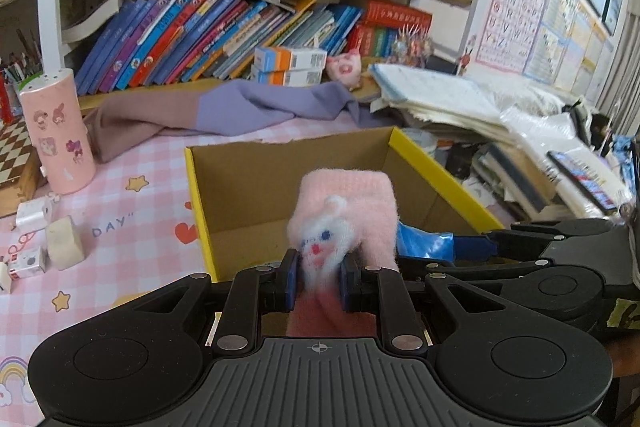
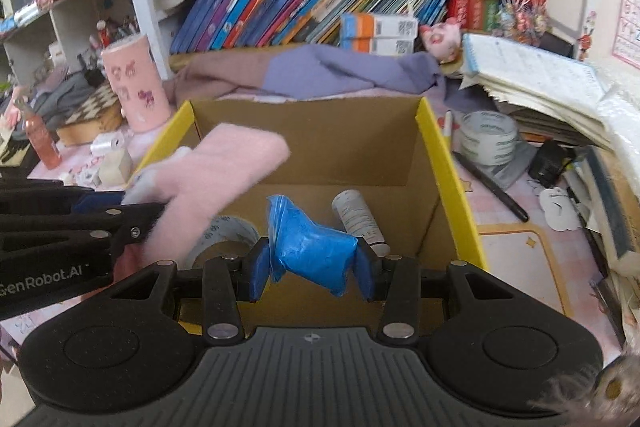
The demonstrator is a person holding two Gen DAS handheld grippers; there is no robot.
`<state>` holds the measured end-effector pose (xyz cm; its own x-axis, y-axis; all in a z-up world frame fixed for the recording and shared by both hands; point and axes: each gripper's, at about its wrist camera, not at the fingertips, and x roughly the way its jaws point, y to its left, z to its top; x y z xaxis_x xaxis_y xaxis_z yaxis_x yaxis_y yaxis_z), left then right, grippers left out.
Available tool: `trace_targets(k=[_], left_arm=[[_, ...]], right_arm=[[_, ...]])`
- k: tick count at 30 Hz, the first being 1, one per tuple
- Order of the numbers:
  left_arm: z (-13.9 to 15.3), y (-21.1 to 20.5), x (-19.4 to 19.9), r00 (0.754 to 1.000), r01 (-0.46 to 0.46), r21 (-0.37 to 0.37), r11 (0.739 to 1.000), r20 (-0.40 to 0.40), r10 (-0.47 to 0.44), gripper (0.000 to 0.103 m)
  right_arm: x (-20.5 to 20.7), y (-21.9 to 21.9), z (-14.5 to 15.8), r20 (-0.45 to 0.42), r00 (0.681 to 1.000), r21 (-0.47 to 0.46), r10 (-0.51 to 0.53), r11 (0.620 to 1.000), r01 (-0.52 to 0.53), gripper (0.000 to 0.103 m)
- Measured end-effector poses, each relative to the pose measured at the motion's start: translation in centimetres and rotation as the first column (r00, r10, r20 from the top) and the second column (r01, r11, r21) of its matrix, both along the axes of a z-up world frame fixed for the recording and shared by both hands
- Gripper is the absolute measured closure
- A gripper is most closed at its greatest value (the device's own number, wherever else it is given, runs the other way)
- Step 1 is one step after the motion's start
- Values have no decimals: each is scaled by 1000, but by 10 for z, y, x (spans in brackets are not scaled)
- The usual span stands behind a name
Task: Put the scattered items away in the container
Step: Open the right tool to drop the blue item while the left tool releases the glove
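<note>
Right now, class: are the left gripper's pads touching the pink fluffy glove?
Touching. The left wrist view shows the left gripper with both blue pads pressed into the pink fluffy glove, pinching its white face patch, above the cardboard box.

A fluffy pink glove [image 1: 348, 211] with a white stitched face is held upright above the near edge of an open cardboard box [image 2: 448, 163] trimmed in yellow. Beside it, a crumpled blue plastic bag [image 2: 312, 251] hangs over the box's near side. On the box floor lie a roll of tape [image 2: 224, 239], flat at the left, and a white tube [image 2: 358, 219] on its side.
</note>
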<state>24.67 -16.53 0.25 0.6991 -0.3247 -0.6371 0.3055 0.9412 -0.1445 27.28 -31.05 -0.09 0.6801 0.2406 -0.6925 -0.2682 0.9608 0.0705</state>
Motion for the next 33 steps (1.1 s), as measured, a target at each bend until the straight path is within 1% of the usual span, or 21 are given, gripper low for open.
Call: trace_targets(k=[6,14,20,24,29,33], left_arm=[[-11,-3,14,999,-8,23,1000,-42,8,84],[-20,-7,22,997,-5,39,999,-79,8,82],[-21,-10,22,997,-6,61,998,-75,11,78],[-21,-11,19,997,-7,72,997,-72,12,72],[-17,-12,16,999,-11,75,997,-52,15,64],[-12,-9,12,999,-29,66,997,-30,31,53]], right_arm=[[15,-1,-14,-45,999,-10,16,1000,-16,62],[26,-3,-24,-88,996,-12,15,1000,-17,62],[28,-2,-29,-107,994,-13,17,1000,-18,61],[28,-2,-30,-107,994,-14,13,1000,-14,61],[27,-3,-27,-103,995,-22,1,1000,-4,56],[24,-6,-20,-83,996,-18,-15,1000,14,53]])
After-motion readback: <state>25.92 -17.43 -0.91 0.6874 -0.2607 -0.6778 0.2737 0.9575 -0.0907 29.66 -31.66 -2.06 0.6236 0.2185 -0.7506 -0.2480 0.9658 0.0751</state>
